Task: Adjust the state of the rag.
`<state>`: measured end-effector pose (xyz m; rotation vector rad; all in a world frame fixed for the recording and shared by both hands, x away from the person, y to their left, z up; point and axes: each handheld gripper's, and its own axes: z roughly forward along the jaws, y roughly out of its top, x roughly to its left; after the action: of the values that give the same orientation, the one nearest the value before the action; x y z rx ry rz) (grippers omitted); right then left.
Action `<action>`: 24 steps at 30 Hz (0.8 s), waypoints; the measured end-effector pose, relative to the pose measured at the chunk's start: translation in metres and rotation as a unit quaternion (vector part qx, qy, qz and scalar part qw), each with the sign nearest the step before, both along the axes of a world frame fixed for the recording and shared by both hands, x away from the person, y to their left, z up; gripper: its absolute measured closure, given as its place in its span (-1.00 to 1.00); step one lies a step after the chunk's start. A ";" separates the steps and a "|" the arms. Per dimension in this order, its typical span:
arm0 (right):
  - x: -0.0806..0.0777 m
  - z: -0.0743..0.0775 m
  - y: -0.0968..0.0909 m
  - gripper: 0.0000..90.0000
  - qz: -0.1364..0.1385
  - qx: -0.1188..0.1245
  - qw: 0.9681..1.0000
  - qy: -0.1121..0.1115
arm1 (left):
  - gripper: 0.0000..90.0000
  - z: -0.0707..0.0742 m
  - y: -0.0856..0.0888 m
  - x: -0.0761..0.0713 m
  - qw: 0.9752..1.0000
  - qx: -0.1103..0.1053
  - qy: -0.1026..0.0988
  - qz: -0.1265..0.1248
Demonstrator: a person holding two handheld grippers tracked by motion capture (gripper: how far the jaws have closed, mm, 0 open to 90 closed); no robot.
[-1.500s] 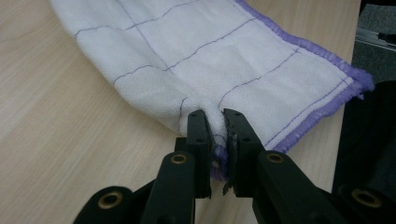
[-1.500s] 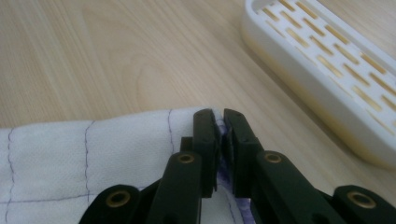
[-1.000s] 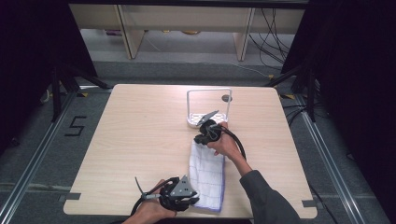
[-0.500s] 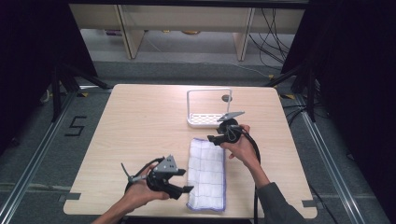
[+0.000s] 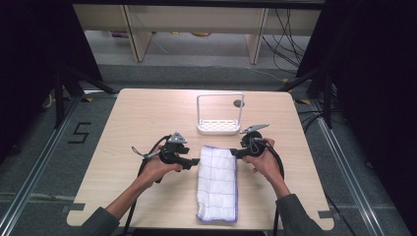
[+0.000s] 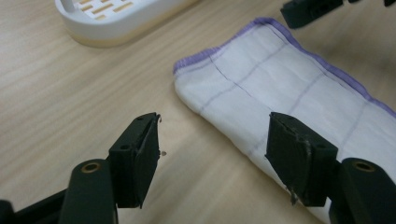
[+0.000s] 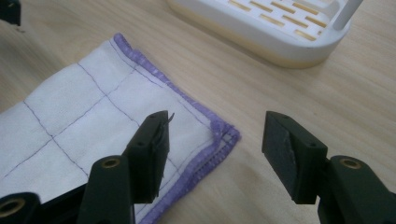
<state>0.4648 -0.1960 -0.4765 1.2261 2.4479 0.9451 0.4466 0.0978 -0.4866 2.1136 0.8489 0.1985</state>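
Folded white cloth w/ purple grid lines & purple hem (image 5: 217, 183) lies flat on the light wooden table (image 5: 128, 118), just before the white slotted rack (image 5: 220, 126). Left gripper (image 5: 193, 162) & right gripper (image 5: 235, 153) flank its far end, jaws just opened wide, nothing between them.

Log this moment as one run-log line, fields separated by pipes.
left gripper: open, jaws just opened, nothing between | right gripper: open, jaws just opening, nothing gripped | folded cloth: flat on table between grippers | white rack: behind cloth
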 end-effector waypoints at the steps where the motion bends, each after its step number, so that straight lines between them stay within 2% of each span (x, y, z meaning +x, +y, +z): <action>1: 0.000 0.000 0.000 -0.07 -0.002 0.003 1.000 0.005 | -0.25 -0.001 -0.003 0.003 1.000 -0.001 0.003 -0.003; 2: 0.001 -0.002 0.000 -0.08 -0.002 0.008 1.000 0.003 | -0.25 -0.001 -0.006 0.006 1.000 0.000 0.002 -0.004; 4: 0.001 -0.003 -0.001 -0.08 -0.008 0.003 1.000 0.010 | -0.25 -0.003 -0.012 0.012 1.000 0.005 0.003 -0.003; 6: 0.003 -0.006 -0.002 -0.08 -0.007 0.000 1.000 0.006 | -0.25 -0.005 -0.017 0.017 1.000 0.006 0.004 -0.002; 8: 0.004 -0.007 -0.002 -0.08 -0.012 0.003 1.000 0.015 | -0.25 -0.006 -0.021 0.022 1.000 0.006 0.000 -0.002; 9: 0.005 -0.009 -0.001 -0.08 -0.009 0.008 1.000 0.009 | -0.26 -0.007 -0.022 0.024 1.000 0.011 0.002 -0.004; 10: 0.005 -0.009 -0.002 -0.08 -0.004 -0.003 1.000 0.012 | -0.26 -0.007 -0.024 0.026 1.000 0.011 0.001 0.001; 11: 0.005 -0.009 0.000 -0.08 -0.005 0.000 1.000 0.022 | -0.26 -0.008 -0.025 0.028 1.000 0.012 0.000 0.000; 12: 0.006 -0.011 0.001 -0.08 -0.005 -0.002 1.000 0.006 | -0.26 -0.009 -0.027 0.030 1.000 0.012 -0.001 0.001; 13: 0.005 -0.010 0.001 -0.08 -0.003 -0.006 1.000 0.019 | -0.26 -0.011 -0.028 0.032 1.000 0.014 0.000 -0.001; 16: 0.006 -0.010 0.003 -0.08 -0.002 -0.009 1.000 0.011 | -0.25 -0.016 -0.030 0.036 1.000 0.017 0.006 0.011; 17: 0.006 -0.012 0.004 -0.08 -0.005 -0.005 1.000 0.006 | -0.23 -0.017 -0.030 0.037 1.000 0.015 0.007 0.006; 18: 0.006 -0.011 0.004 -0.08 -0.004 -0.009 1.000 0.017 | -0.22 -0.018 -0.031 0.038 1.000 0.018 0.007 0.004; 19: 0.008 -0.015 0.004 -0.08 -0.005 -0.004 1.000 0.010 | -0.22 -0.019 -0.033 0.039 1.000 0.019 0.007 0.003; 20: 0.008 -0.014 0.003 -0.09 -0.003 -0.014 1.000 0.014 | -0.22 -0.020 -0.033 0.040 1.000 0.023 0.005 0.002; 21: 0.009 -0.015 0.004 -0.09 -0.009 -0.011 1.000 0.022 | -0.22 -0.021 -0.034 0.041 1.000 0.026 0.005 0.001; 24: 0.010 -0.018 0.006 -0.08 -0.006 -0.011 1.000 0.015 | -0.19 -0.022 -0.036 0.043 1.000 0.027 0.000 -0.001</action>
<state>0.4751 -0.1900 -0.4949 1.2547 2.4637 0.9015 0.4894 0.0622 -0.5084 2.1649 0.8497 0.2231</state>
